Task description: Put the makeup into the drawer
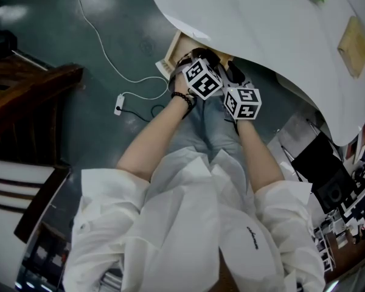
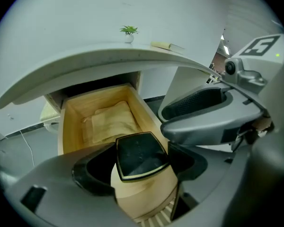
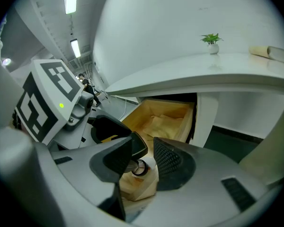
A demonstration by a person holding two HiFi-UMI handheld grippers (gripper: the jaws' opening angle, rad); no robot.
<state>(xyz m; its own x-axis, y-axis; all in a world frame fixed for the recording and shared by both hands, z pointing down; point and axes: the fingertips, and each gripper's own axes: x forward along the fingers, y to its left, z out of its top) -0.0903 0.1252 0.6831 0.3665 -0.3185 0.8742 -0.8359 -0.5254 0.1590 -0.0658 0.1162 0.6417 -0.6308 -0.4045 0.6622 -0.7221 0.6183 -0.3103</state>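
- Makeup bottle: beige body, black faceted cap with gold rim, in front of the open wooden drawer, not in it.
- left gripper tilts down, jaws wide and clamped on the bottle's sides.
- right gripper jaws partway apart; small silver-ringed piece shows between them, grip unclear.
- Both forearms reach forward, grippers side by side under the tabletop edge.
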